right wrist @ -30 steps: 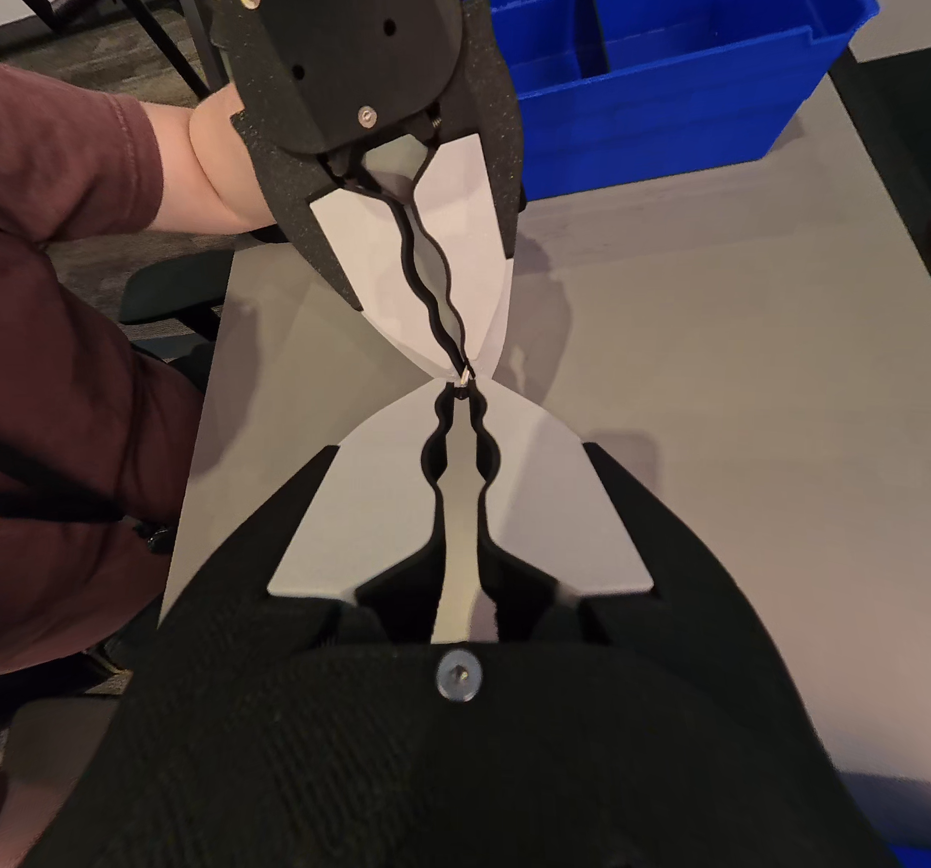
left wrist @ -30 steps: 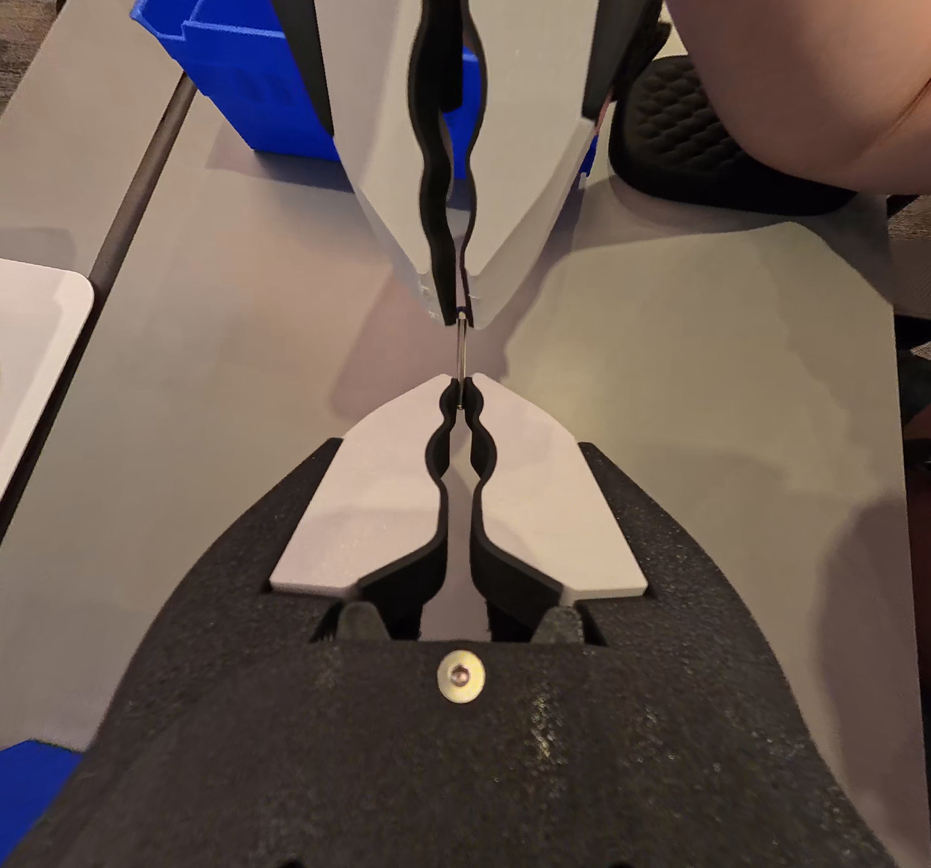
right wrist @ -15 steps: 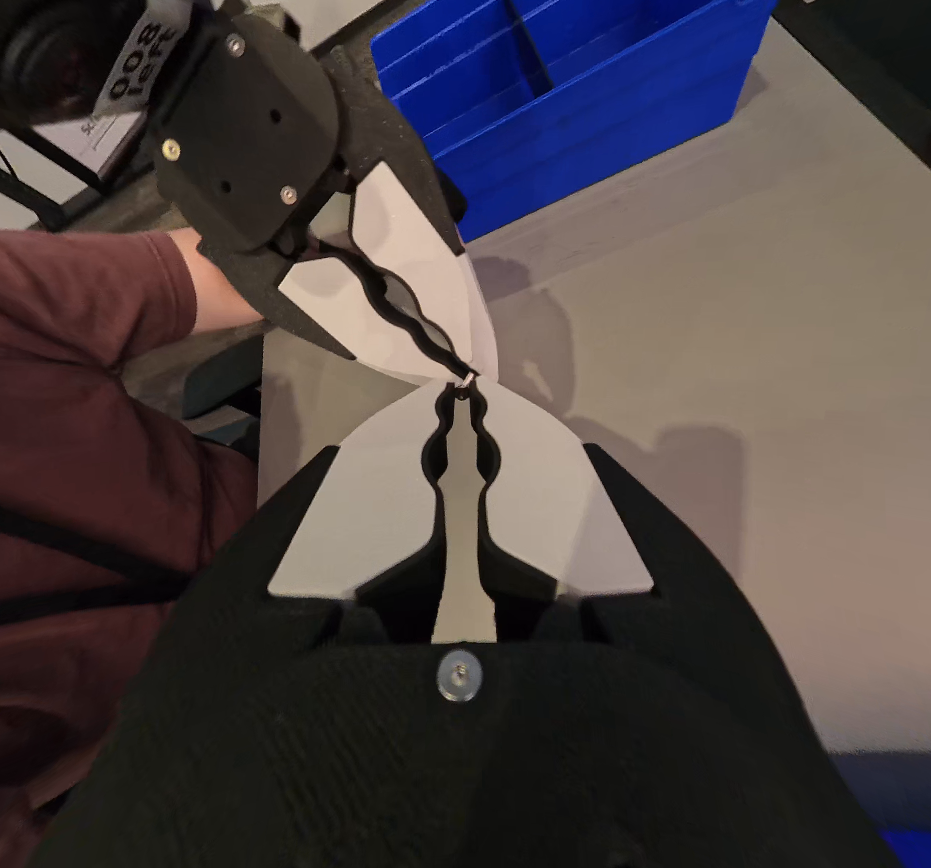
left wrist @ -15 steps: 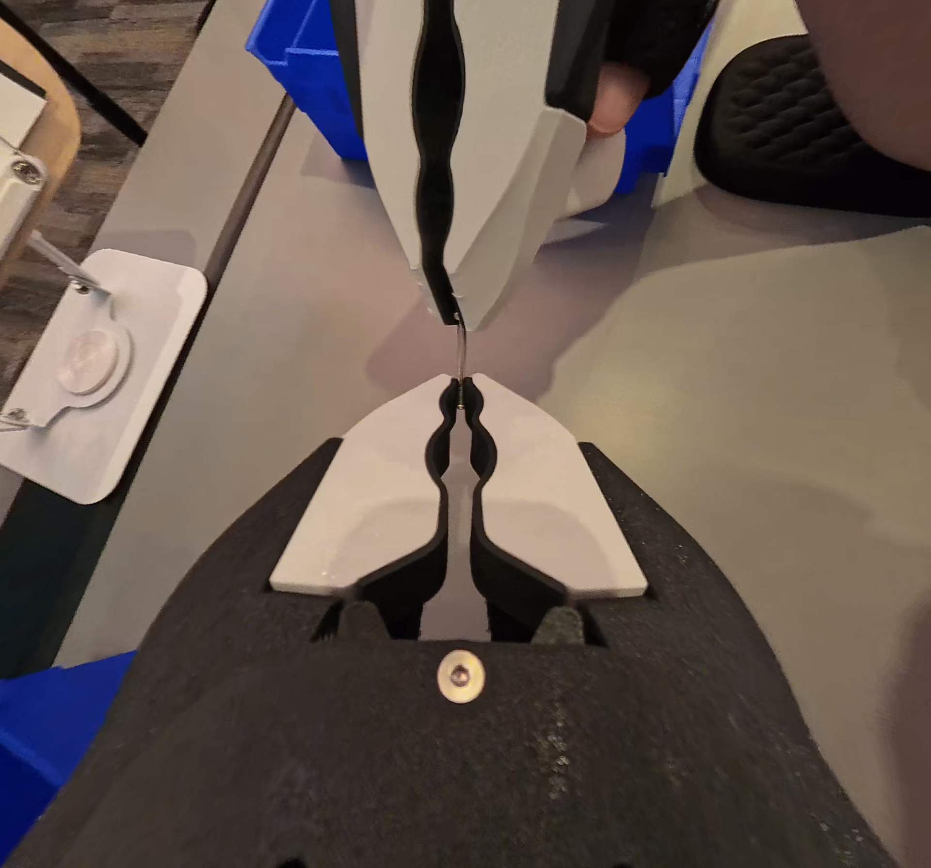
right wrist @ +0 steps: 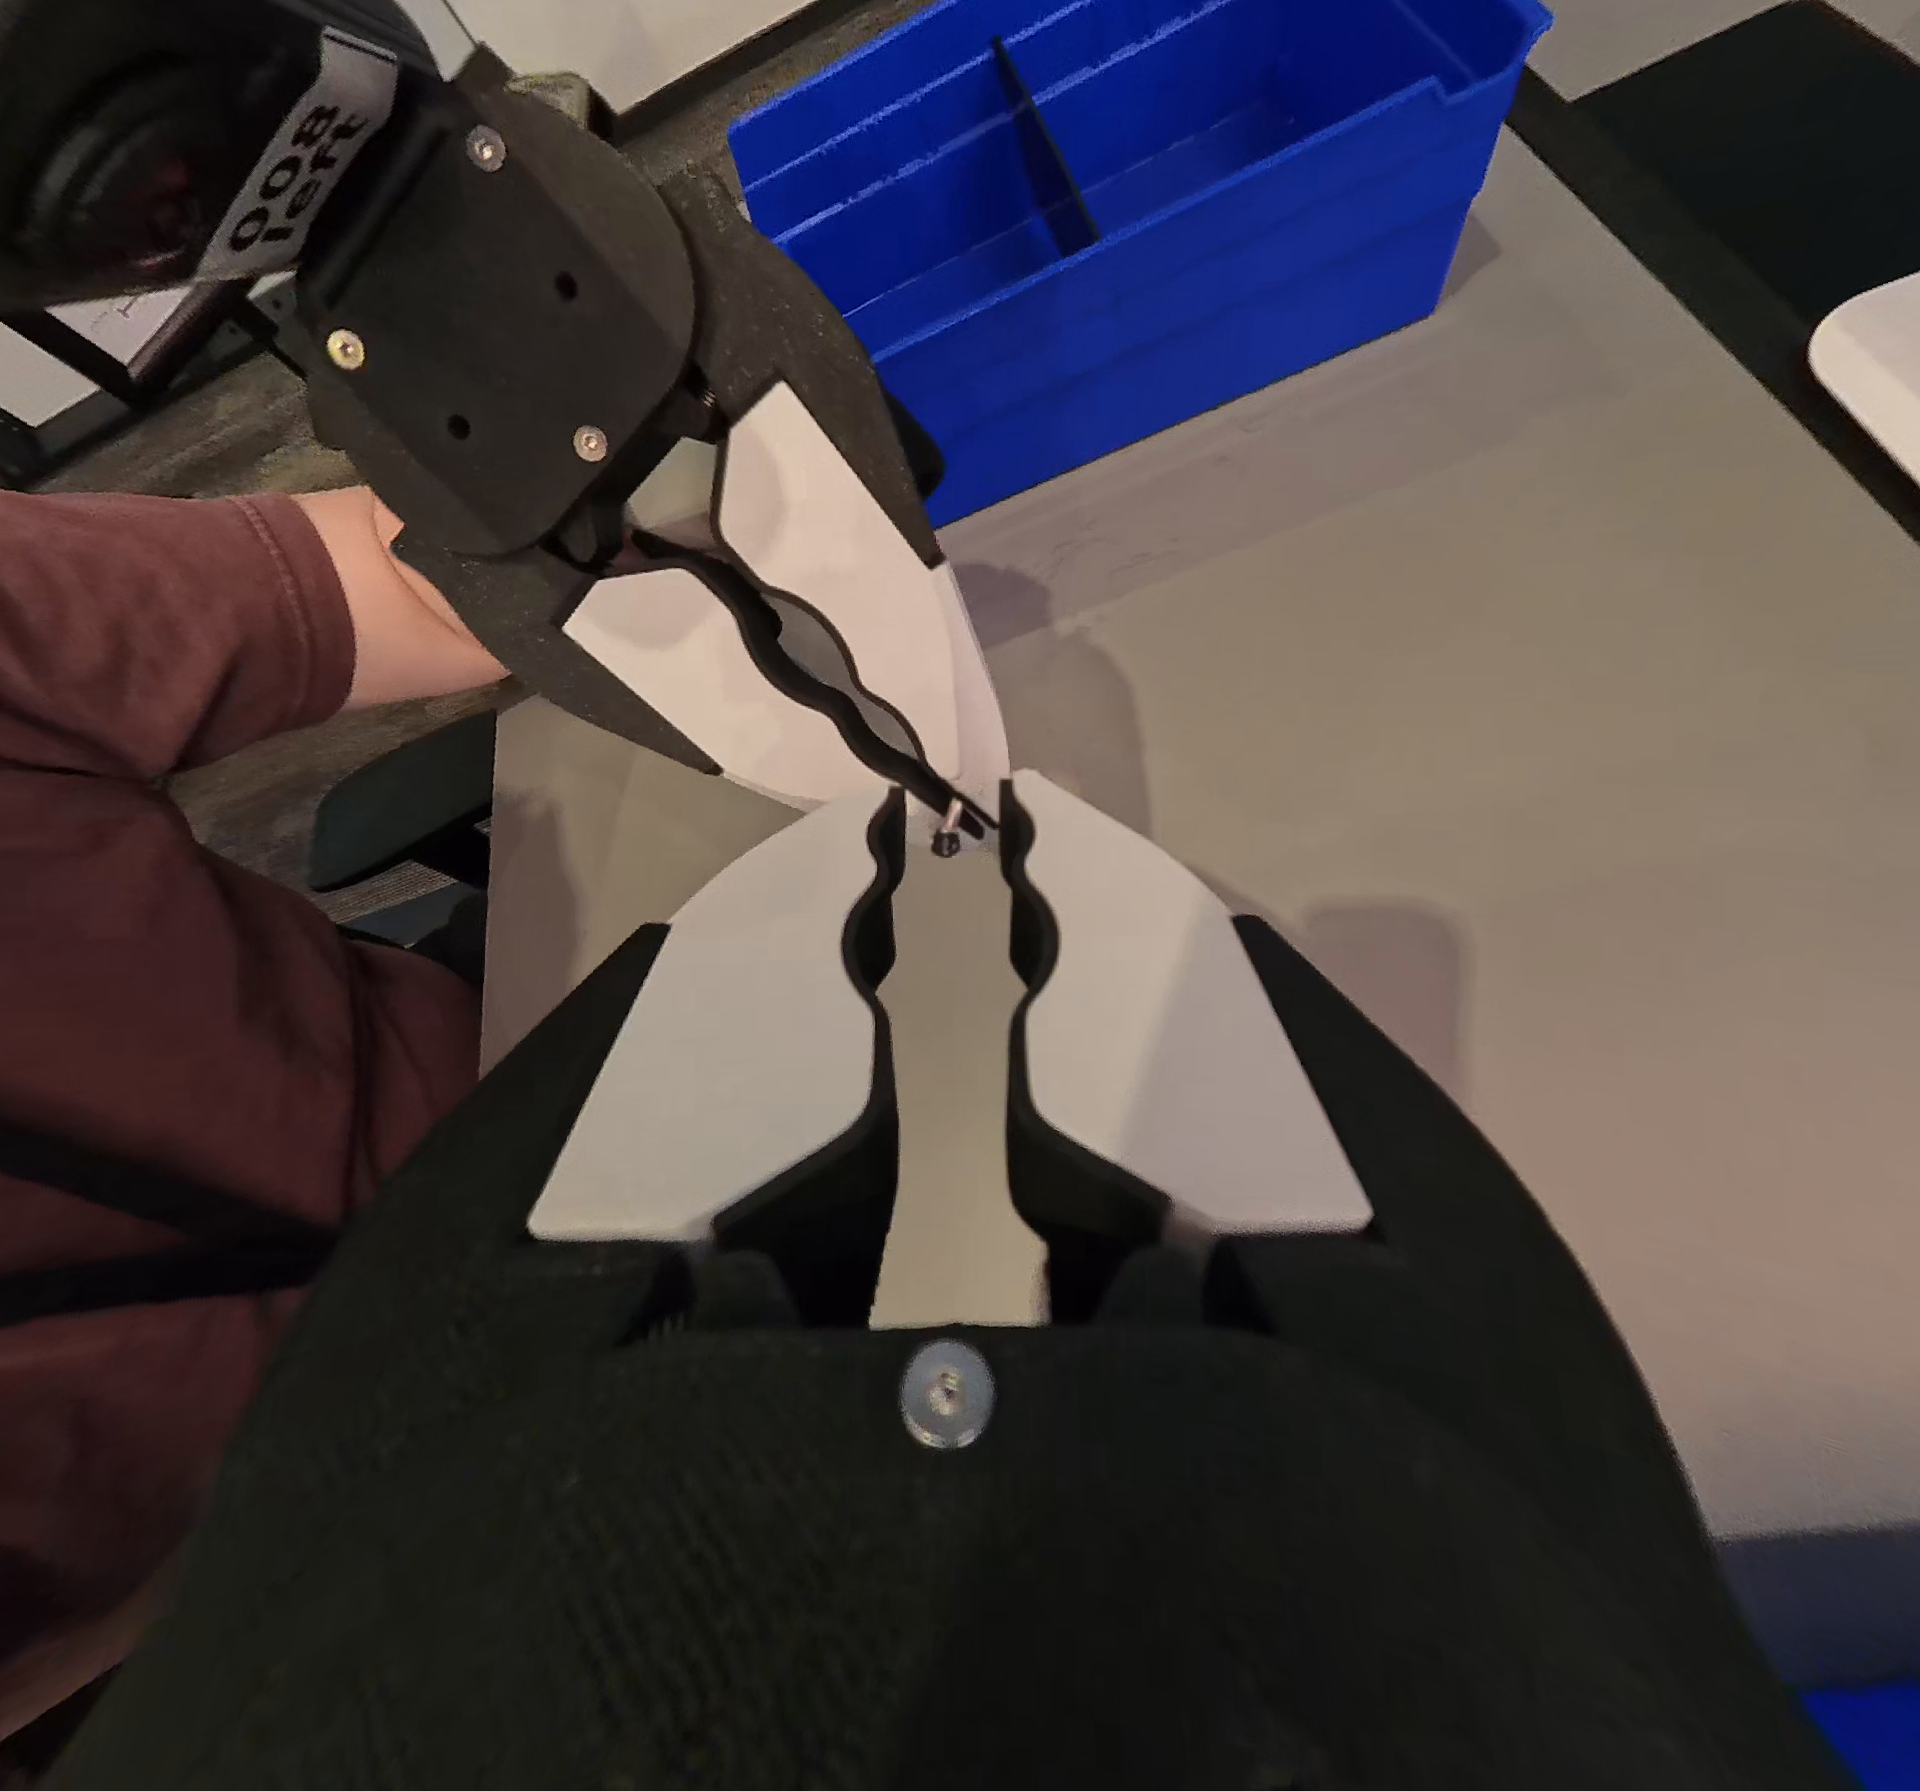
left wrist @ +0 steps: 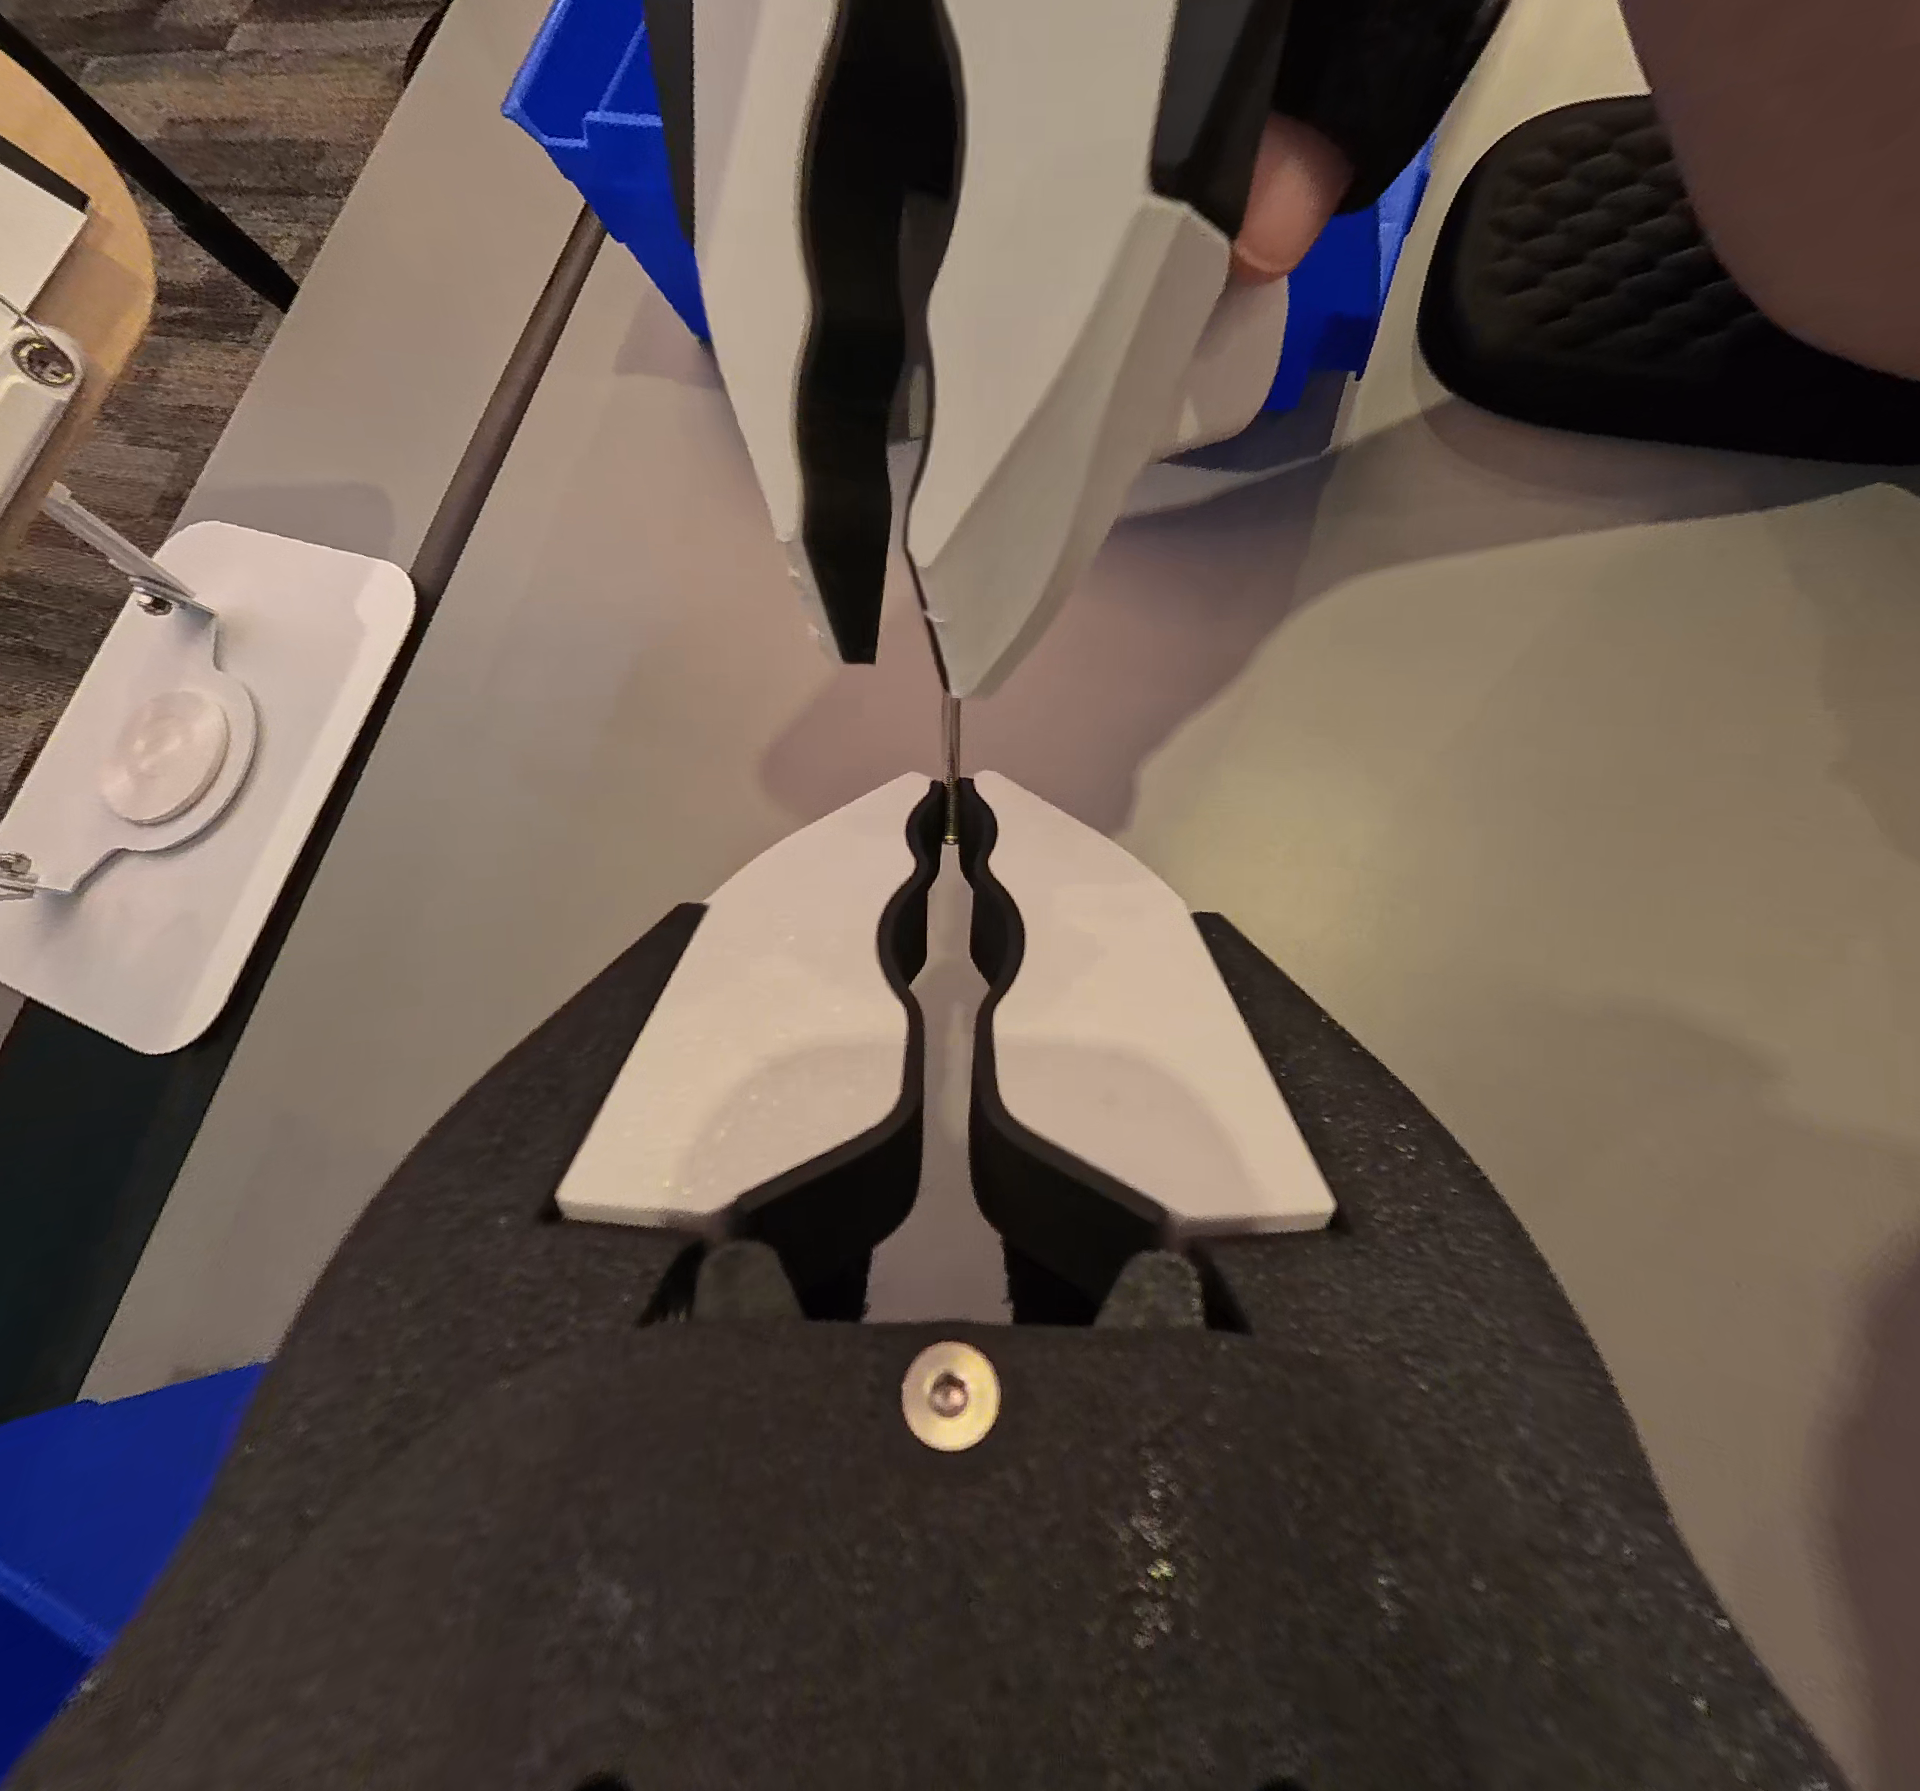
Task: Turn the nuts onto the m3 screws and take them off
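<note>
A thin metal m3 screw [left wrist: 949, 744] is pinched at the tips of my left gripper [left wrist: 949, 787], which is shut on it above the grey table [left wrist: 1455, 806]. My right gripper [left wrist: 906, 666] comes in from above with its fingers parted; one fingertip [left wrist: 966, 671] is at the screw's far end. In the right wrist view my right gripper [right wrist: 951, 791] is open around the screw's end [right wrist: 949, 819], which carries a small dark piece [right wrist: 943, 845]; I cannot tell if it is the nut. The left gripper [right wrist: 975, 806] reaches in from the upper left.
A blue divided bin [right wrist: 1143, 214] stands at the table's far side, also in the left wrist view [left wrist: 582, 79]. A white plate with a round disc [left wrist: 187, 785] lies left. A second blue bin [left wrist: 83, 1554] is near left. A black chair [left wrist: 1662, 287] and the person's maroon sleeve [right wrist: 156, 806] are close. Less than 4 cm separates the two grippers' tips.
My right gripper has opened and let go of the screw's end, which it held shut before. The left gripper still holds the screw. Both views have swung somewhat.
</note>
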Tool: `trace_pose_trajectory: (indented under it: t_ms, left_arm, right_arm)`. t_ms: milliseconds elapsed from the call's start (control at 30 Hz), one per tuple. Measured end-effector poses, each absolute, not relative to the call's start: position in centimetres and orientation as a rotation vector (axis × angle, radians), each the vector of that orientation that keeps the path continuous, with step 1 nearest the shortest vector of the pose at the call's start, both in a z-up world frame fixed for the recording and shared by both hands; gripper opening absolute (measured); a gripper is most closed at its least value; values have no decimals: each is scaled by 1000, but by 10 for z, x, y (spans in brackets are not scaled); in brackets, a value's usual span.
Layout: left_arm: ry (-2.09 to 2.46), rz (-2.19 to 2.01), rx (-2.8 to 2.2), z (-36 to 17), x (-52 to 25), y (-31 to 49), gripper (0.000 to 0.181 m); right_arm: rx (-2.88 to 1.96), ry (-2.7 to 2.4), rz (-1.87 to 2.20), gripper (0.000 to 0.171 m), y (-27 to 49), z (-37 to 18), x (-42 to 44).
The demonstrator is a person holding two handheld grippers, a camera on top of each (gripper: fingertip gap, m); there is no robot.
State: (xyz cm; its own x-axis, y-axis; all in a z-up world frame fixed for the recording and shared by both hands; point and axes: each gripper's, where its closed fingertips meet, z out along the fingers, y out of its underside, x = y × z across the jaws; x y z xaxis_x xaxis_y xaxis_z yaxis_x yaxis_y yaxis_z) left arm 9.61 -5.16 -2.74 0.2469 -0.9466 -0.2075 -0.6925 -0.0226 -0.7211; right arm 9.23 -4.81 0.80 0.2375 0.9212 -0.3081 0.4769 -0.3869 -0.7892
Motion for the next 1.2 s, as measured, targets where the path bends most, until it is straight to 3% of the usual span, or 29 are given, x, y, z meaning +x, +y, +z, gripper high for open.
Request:
trace_pose_trajectory:
  t_ms: [133,300,433,600,933,1200]
  left_arm:
    - [1486,-487,-1767,-20,95,-52,2]
    - [1393,-700,-1644,10,100,-57,2]
    - [1295,-873,-1496,39,103,-63,2]
    - [1212,-963,-1358,63,101,-67,2]
    - [1178,-1147,-1257,80,101,-83,2]
    - [1189,-1150,-1261,80,102,-85,2]
  right_arm:
    - [-1908,-1287,1037,25,-49,17,93]
    - [-1526,-1288,957,51,-48,64,91]
    - [-1259,-1366,902,55,-68,85,90]
    - [-1155,-1306,951,52,-75,101,88]
    - [-1114,-1249,1113,18,-82,109,80]
    - [-1101,-1242,1124,20,-83,110,78]
